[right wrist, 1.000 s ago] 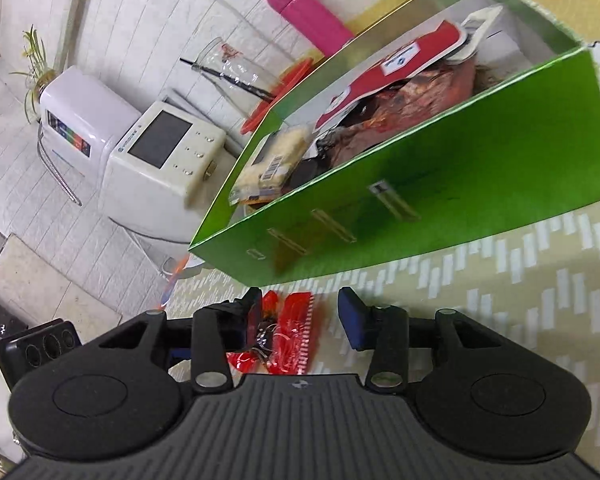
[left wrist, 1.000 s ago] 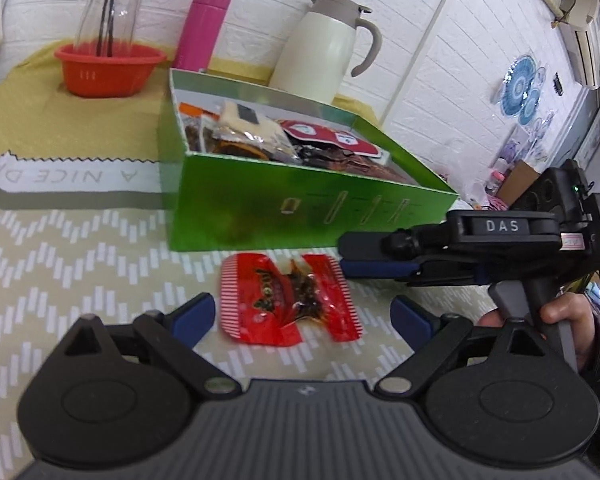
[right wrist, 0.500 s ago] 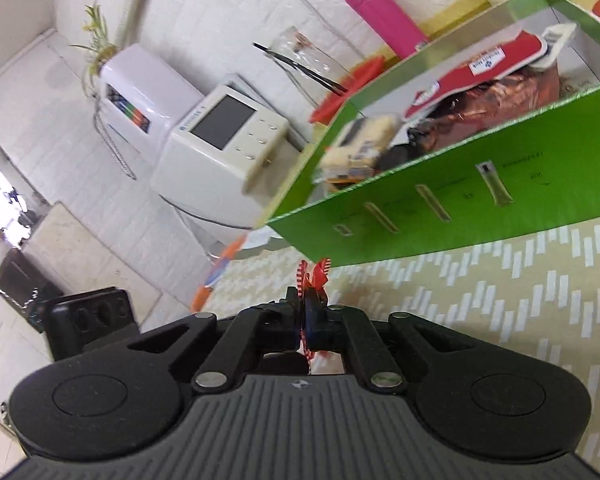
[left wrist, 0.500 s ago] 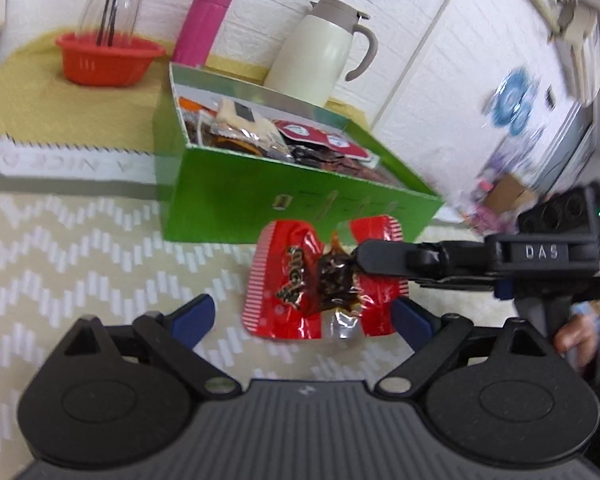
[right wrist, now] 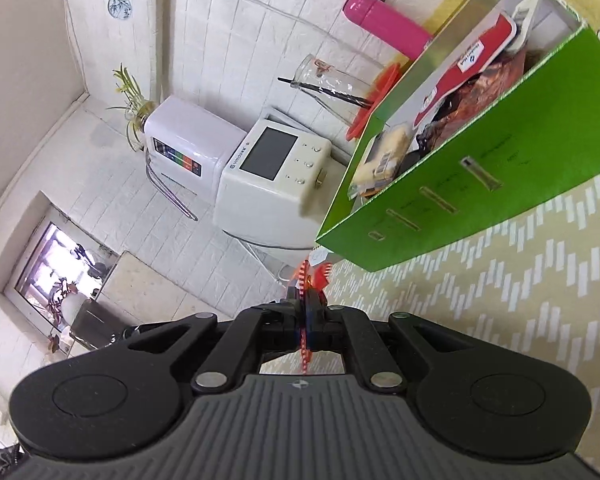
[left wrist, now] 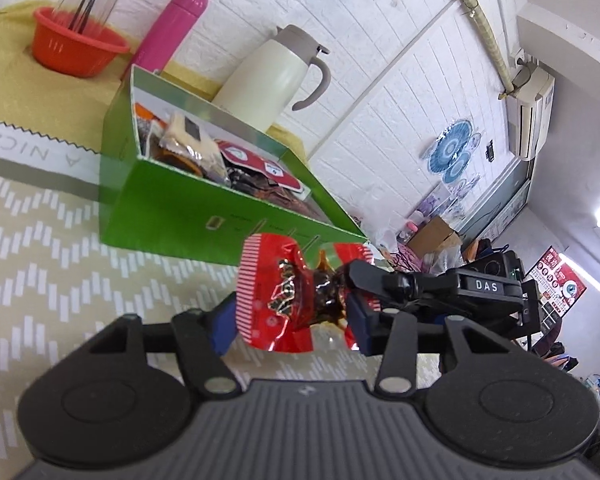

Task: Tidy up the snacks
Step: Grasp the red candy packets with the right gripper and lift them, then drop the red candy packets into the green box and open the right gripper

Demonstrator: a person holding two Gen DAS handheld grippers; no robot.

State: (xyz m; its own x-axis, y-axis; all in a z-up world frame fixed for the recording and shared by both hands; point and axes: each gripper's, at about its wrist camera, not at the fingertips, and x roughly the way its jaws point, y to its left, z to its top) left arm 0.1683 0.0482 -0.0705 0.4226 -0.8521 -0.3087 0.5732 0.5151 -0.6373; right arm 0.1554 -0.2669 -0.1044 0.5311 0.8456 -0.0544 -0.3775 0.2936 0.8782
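Left wrist view: you are holding one red snack packet (left wrist: 276, 300) in mid-frame, clear of the tabletop (left wrist: 40, 248), just below the green box (left wrist: 180, 216) edge. Your left gripper (left wrist: 288, 320), jaws just closing, is pinching it sideways; your right gripper (left wrist: 352, 276) is clamping its right end, pointing leftward.

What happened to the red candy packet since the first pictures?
The red candy packet left the table: the right gripper pinched its edge and lifted it, then the left gripper closed its fingers around it. Both hold it now. The green snack box stayed put.
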